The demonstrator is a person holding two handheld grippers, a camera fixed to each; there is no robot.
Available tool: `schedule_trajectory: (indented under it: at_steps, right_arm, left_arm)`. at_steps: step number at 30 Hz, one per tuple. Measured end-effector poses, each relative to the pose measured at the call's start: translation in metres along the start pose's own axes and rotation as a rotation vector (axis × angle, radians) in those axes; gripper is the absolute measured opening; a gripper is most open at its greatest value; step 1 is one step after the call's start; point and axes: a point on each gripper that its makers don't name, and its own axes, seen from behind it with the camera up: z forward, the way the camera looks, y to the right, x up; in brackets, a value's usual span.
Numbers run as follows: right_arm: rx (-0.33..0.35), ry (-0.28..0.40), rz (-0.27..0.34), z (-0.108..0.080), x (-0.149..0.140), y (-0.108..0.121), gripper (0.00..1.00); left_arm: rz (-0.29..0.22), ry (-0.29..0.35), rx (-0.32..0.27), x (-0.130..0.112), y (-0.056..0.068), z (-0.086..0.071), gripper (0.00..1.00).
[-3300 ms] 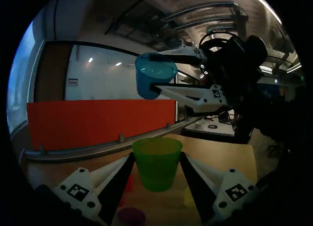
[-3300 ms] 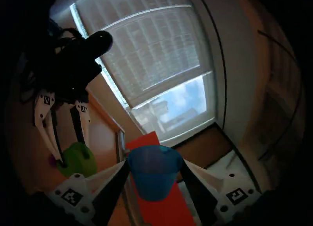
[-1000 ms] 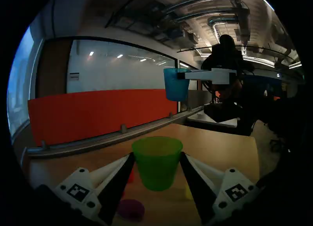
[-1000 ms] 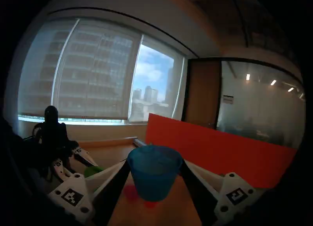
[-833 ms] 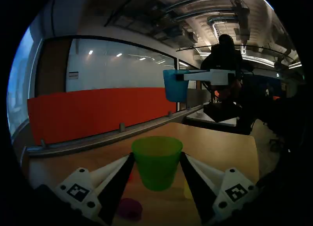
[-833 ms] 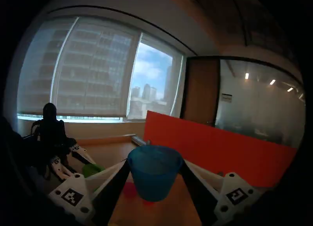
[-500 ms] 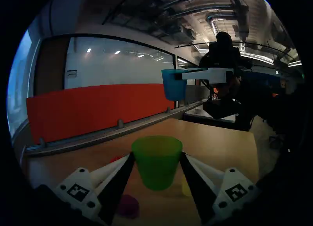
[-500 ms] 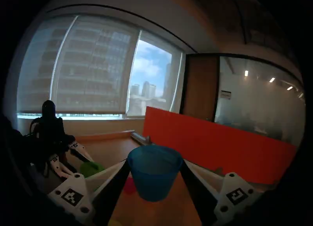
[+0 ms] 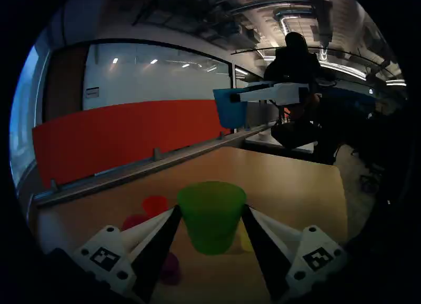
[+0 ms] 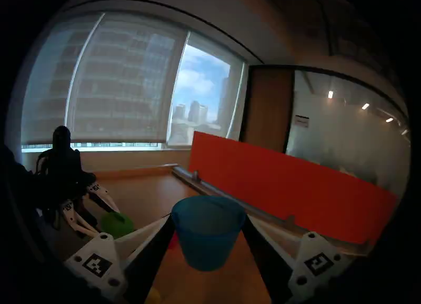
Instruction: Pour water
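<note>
My left gripper [image 9: 211, 212] is shut on an upright green cup [image 9: 211, 225] above the wooden table [image 9: 294, 183]. Farther off, up and to the right, the right gripper [image 9: 234, 100] holds a blue cup [image 9: 229, 109] level and upright, a person's dark figure behind it. In the right gripper view, my right gripper [image 10: 208, 222] is shut on that blue cup [image 10: 208, 241]. At lower left there, the left gripper [image 10: 97, 212] grips the green cup [image 10: 117, 224]. I cannot make out any water in either cup.
Small cups stand on the table under the left gripper: two red ones [image 9: 154, 204], a purple one [image 9: 170, 265] and a yellow one [image 9: 245, 242]. An orange divider panel [image 9: 126, 135] with a metal rail runs along the table's far edge. Windows [image 10: 121, 93] lie beyond.
The blue cup, tipped on its side above the green cup 3.3 s ago, now stands upright and farther off. Over the last second both views have dipped, showing more table.
</note>
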Motion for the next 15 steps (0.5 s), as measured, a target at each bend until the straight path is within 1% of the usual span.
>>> schedule_trajectory:
  at_steps: [3,9,15]
  right_arm:
    - [-0.002,-0.014,-0.001,0.000,-0.011,0.001,0.91]
    - [-0.002,-0.052,0.018,0.002,-0.034,0.004,0.91]
    - [-0.009,-0.089,0.023,0.004,-0.054,0.007,0.91]
  left_arm:
    - [0.008,-0.025,-0.002,-0.010,0.003,0.001,0.84]
    - [0.006,-0.067,-0.015,-0.027,0.009,0.004,0.84]
    - [0.020,-0.116,-0.027,-0.042,0.014,0.008,0.84]
